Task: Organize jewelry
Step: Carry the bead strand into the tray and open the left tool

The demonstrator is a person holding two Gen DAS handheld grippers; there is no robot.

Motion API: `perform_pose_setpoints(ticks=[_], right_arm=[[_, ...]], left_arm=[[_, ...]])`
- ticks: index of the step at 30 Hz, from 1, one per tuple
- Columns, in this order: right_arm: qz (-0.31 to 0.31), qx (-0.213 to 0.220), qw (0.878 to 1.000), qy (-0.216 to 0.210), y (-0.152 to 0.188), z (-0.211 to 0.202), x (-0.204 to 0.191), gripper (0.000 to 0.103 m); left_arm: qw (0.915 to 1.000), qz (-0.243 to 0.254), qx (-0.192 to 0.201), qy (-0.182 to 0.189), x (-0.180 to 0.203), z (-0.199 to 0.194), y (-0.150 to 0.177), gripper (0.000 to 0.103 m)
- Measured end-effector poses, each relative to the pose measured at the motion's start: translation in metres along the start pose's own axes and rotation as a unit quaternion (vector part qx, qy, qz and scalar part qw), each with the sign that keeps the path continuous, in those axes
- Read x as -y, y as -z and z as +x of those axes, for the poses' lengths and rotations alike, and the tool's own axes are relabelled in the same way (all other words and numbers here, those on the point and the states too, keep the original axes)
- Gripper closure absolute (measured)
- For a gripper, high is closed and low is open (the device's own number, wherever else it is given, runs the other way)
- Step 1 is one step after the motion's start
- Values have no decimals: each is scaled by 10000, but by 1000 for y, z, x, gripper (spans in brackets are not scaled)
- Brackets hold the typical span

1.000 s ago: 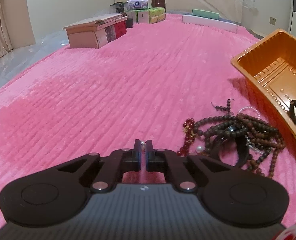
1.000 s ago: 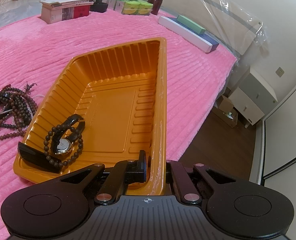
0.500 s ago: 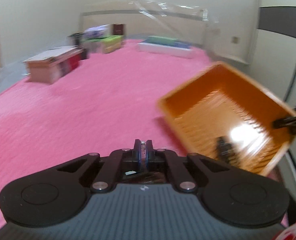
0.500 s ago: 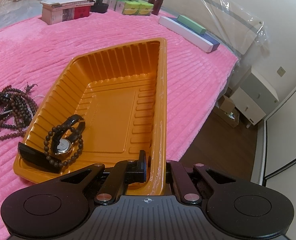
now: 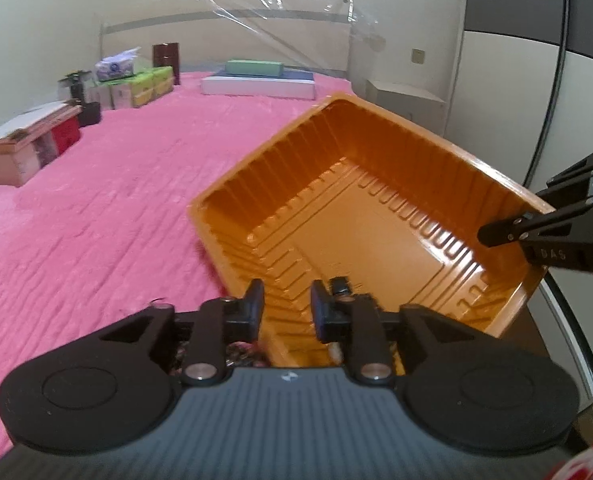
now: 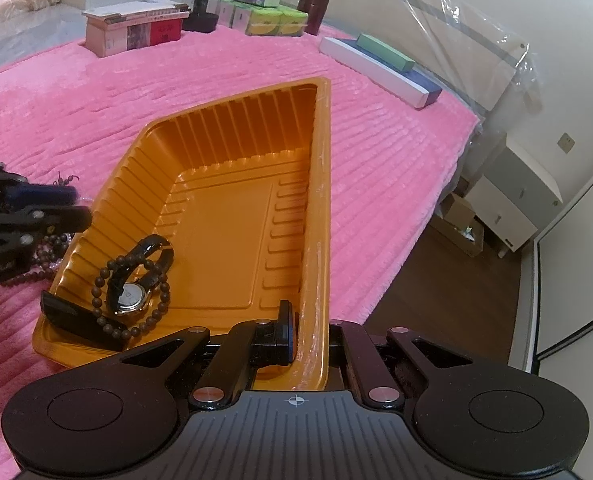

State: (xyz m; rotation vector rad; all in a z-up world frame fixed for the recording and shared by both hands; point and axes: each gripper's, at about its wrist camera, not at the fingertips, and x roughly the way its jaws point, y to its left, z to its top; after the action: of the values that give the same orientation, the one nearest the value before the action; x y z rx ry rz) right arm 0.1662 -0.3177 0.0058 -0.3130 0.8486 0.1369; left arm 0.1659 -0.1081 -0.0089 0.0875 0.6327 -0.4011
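Jewelry is split between two spots on the pink bedspread point(image 6: 224, 80): a wristwatch point(image 6: 134, 280) ringed by a dark bead bracelet point(image 6: 108, 320) lies in the near-left corner of the orange tray point(image 6: 232, 216), next to a flat black piece point(image 6: 72, 316), while a heap of brown bead strands point(image 6: 44, 252) rests on the cover just outside the tray's left wall. The right gripper point(image 6: 308, 344) is clamped on the tray's near right rim, one finger inside the wall and one outside. The left gripper point(image 5: 286, 308) hangs over the tray's left edge with its jaws opening; nothing sits between the fingers. From the right wrist view, its dark fingers point(image 6: 56, 208) reach in above the bead heap, close to the tray wall. Boxes point(image 6: 136, 28) and tissue packs point(image 6: 276, 20) line the far end of the bed.
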Motion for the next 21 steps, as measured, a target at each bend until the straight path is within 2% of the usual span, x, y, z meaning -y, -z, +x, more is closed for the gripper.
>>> perform_pose_setpoints(ticks=[6, 13, 16, 21], right_arm=[[-10, 7, 10000, -29, 1, -1, 1, 98], [-25, -15, 10000, -14, 2, 1, -1, 98], [-22, -19, 10000, -8, 2, 1, 0, 98], [-39, -24, 10000, 0, 2, 1, -1, 98]], left_arm=[[9977, -230, -100, -632, -41, -33, 27, 78], [9873, -549, -336, -1450, -88, -63, 64, 76], [9849, -717, -379, -1530, -103, -64, 71, 76], [9868, -821, -335, -1357, -106, -54, 65, 76]])
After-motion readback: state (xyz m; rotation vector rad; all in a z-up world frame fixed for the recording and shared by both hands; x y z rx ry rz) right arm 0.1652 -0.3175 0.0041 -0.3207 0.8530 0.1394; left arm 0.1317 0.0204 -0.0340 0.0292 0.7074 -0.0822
